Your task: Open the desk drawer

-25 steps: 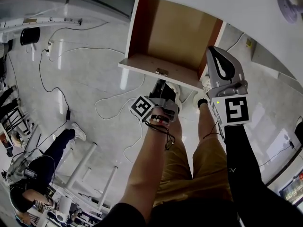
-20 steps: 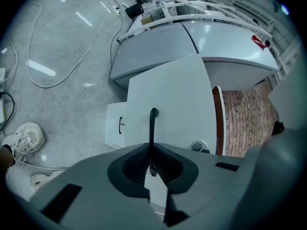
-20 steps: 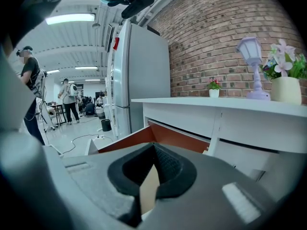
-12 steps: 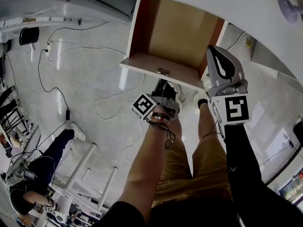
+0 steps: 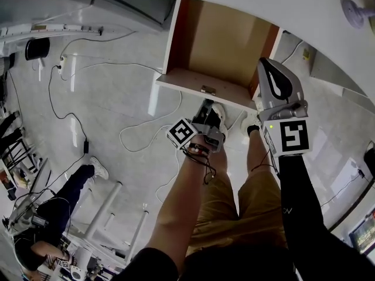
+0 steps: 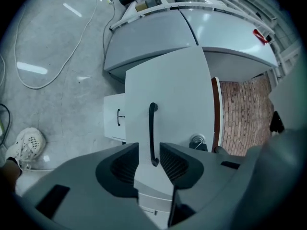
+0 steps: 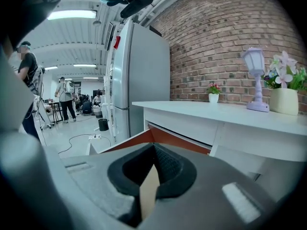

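Looks all but done: drawer [image 5: 217, 45] drawn well out from under the white surface [image 5: 263, 4], wooden inside bare to the head view. Left gripper [image 6: 149, 145] parked just in front of the drawer's white front, jaws freshly eased apart, lower end of the dark handle [image 6: 152, 128] standing between the pads [image 6: 173, 165] but not pinched. Right gripper [image 7: 154, 147] poised by the drawer's right front corner, jaws clenched on nothing (only a sliver of tan drawer floor showing below the tips). Could go wrong chiefly on the way out. Backing the left gripper off at a slant might hook a pad on the handle and tug the drawer further, perhaps to the end of its travel, or nudge it part-way shut again. Better to widen first, then draw straight back. Might also clip the drawer's side wall with the right gripper, being so near it, if swung or lowered carelessly. Worth minding the feet too: a white shoe [image 6: 26, 145] close below the drawer's front and a loose cable [image 6: 38, 87] looping over the floor nearby, so stepping back blind risks a trip and a jolt to the open drawer.
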Available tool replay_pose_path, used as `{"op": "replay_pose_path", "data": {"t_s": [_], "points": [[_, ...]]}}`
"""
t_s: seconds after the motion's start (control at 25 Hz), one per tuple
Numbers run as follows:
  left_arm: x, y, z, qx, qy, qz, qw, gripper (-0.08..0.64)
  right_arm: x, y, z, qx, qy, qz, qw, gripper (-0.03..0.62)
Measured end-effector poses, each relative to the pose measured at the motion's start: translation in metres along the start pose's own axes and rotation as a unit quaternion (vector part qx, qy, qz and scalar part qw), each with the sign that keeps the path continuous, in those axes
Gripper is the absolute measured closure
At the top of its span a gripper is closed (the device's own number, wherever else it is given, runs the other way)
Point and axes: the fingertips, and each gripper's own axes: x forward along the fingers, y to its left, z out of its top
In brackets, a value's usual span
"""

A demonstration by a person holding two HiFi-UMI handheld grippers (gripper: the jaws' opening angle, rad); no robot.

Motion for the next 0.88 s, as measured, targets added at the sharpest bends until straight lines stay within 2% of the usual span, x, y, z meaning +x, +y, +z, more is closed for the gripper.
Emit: {"op": "replay_pose_path", "data": {"t_s": [0.16,0.28,0.4,0.68,0.88], "points": [[-0.016,0.014,-0.006,0.045,0.049,0.039,0.9970,0.387,-0.005,-0.001,0.007,-0.009,0.010,-0.012,1.000,0.594],[-0.032,0.012,-0.008,0.102,0.096,0.064,0.9881,0.355,-0.010,-0.004,0.024,-0.009,0.012,-0.027,1.000,0.594],[-0.050,0.001,-0.001,0.154,0.124,0.079,0.9771,0.338,-0.017,-0.011,0.046,-0.010,0.012,-0.043,0.999,0.594],[-0.095,-0.046,0.032,0.241,0.126,0.108,0.9563,0.309,-0.043,-0.013,0.100,-0.038,0.020,-0.075,0.996,0.594],[-0.104,-0.120,0.063,0.330,0.116,0.106,0.9307,0.291,-0.067,-0.011,0.146,-0.021,0.008,-0.085,0.996,0.594]]}}
